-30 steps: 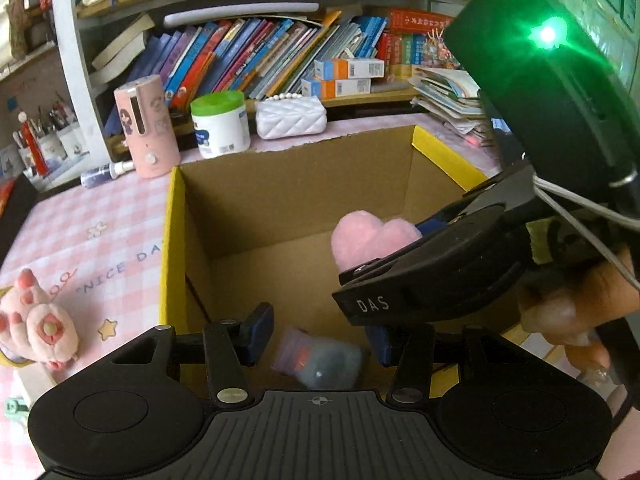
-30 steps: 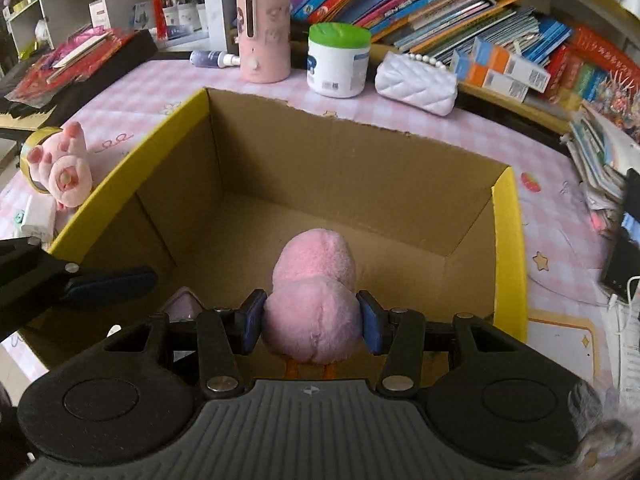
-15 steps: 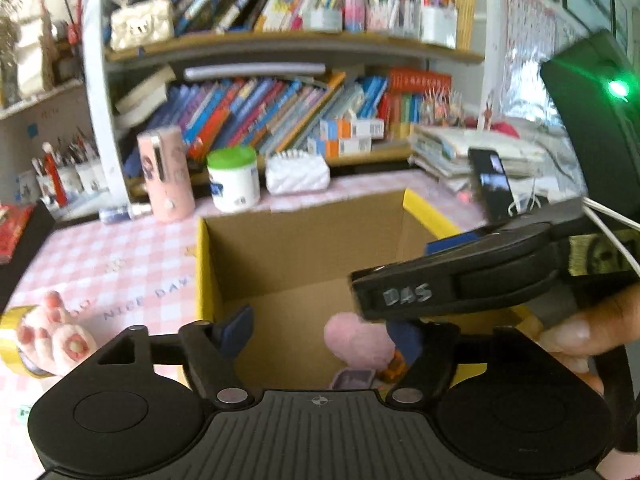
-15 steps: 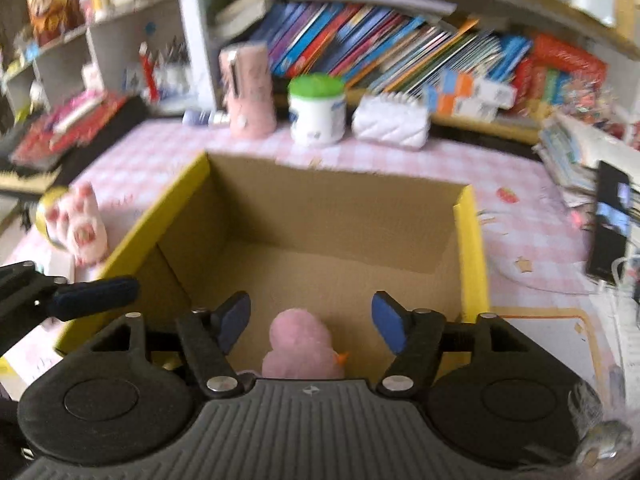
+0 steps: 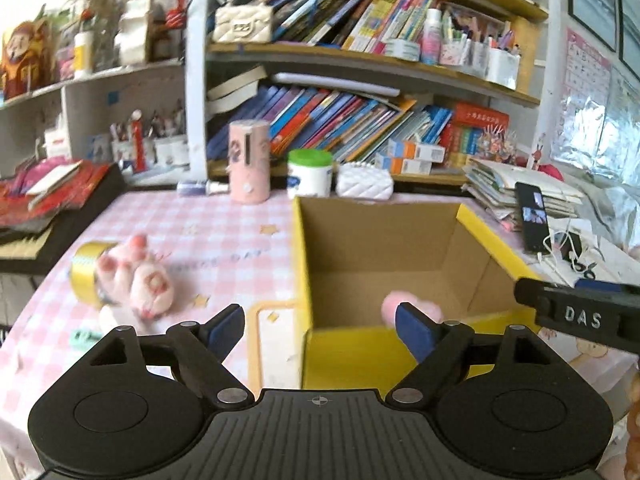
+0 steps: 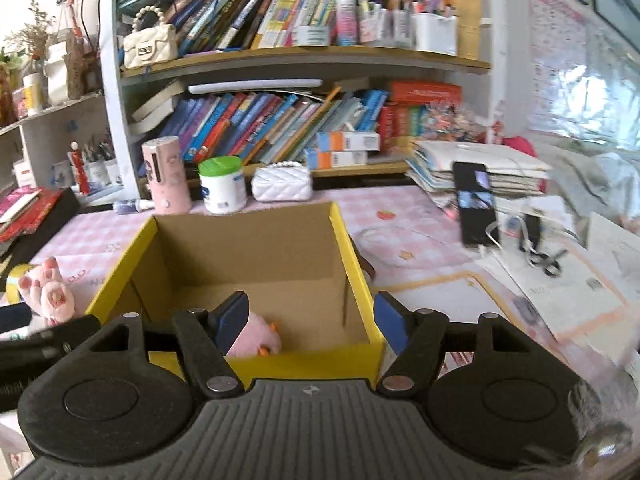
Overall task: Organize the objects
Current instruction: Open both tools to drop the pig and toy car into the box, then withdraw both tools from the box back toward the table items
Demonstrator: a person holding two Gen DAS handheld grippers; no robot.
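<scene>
— Bookshelves (image 5: 360, 92) stand behind our pink checked table (image 5: 180, 224). What changed since a moment ago?

— We pulled both tools back and up from the box (image 5: 340, 344). Our right gripper (image 6: 310, 322) held the pink plush toy (image 6: 256, 340) a second ago. Now its fingers are spread wide and hold nothing.

— And our left gripper (image 5: 320, 326)?

— It is wide too, with nothing in it, like before.

— What is in the box?

— The pink plush toy lies on the box floor, near the front wall. We cannot see the small gray thing from before; the front wall hides that spot.

— What is outside the box?

— A pink paw toy (image 5: 136, 280) lies on the table to the left, touching a gold tape roll (image 5: 86, 272).
</scene>
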